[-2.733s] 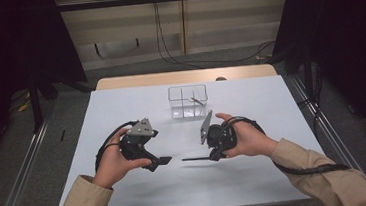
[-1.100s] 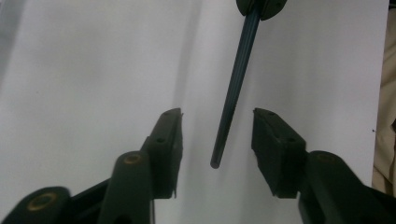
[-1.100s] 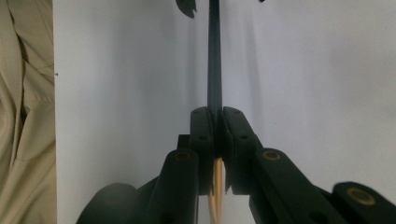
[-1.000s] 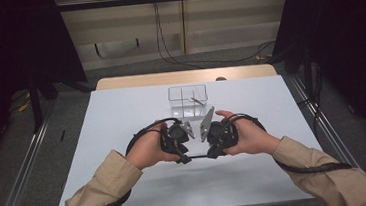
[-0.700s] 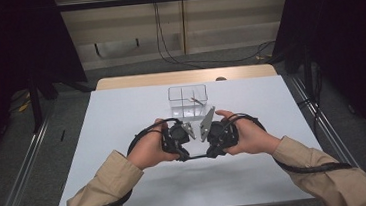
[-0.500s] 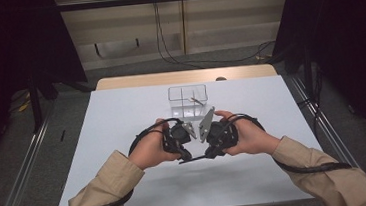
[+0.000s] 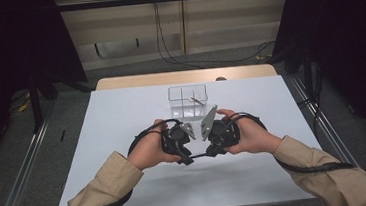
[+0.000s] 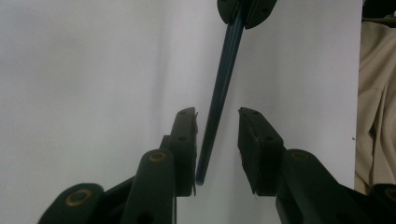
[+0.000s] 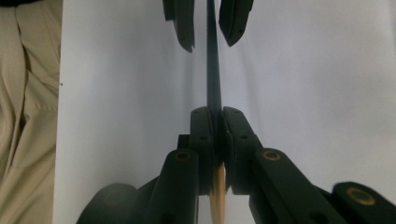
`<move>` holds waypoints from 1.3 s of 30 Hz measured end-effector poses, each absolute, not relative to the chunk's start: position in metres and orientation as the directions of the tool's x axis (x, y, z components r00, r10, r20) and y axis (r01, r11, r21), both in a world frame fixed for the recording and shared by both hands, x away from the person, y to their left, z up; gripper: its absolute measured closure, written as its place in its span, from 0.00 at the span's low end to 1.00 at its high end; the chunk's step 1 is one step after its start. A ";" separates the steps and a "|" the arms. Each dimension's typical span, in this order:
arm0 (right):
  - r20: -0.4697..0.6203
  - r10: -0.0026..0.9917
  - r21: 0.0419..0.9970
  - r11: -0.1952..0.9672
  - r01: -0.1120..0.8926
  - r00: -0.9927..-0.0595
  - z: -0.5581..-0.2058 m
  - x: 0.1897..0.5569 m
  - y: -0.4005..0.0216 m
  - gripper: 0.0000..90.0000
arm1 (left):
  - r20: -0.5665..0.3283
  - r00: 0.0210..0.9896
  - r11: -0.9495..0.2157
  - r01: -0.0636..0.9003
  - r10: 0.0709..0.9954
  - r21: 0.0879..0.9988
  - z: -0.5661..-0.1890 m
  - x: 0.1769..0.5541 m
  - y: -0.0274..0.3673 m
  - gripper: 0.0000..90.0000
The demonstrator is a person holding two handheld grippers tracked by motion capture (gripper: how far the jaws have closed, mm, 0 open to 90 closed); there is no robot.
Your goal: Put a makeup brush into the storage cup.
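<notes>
A thin dark rod (image 9: 213, 70) with a pale tan end (image 9: 217, 196), perhaps a pencil, runs level between the two grippers above the table. My right gripper (image 9: 214, 109) is shut on it near the tan end. My left gripper (image 8: 217, 112) faces it, and the rod's (image 8: 219, 93) free end lies between its jaws, close to one pad (image 8: 192, 140) and clear of the other. Those jaws have just been opening. In the high view the left gripper (image 7: 188, 158) and the right gripper (image 7: 210, 153) meet tip to tip at the table's middle.
A clear, partitioned plastic box (image 7: 188, 102) with a thin stick inside stands just beyond the hands. The white tabletop (image 7: 122, 123) spreads around them; its wooden far edge (image 7: 183, 77) lies behind the box. Black cables (image 7: 307, 165) trail along both tan sleeves.
Since the earliest frame the left hand has swung right to meet the right gripper. Over the last second both hands have stayed put.
</notes>
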State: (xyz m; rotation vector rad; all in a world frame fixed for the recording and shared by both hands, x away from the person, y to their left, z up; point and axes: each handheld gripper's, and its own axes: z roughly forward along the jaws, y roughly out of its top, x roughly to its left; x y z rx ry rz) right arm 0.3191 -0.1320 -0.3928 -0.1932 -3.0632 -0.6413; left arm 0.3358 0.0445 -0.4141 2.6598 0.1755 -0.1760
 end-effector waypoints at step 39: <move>0.083 0.220 0.606 0.763 0.224 -0.972 -0.400 0.330 -0.150 0.19 | -0.163 0.983 -0.888 0.151 0.088 0.435 -0.412 0.335 0.054 0.95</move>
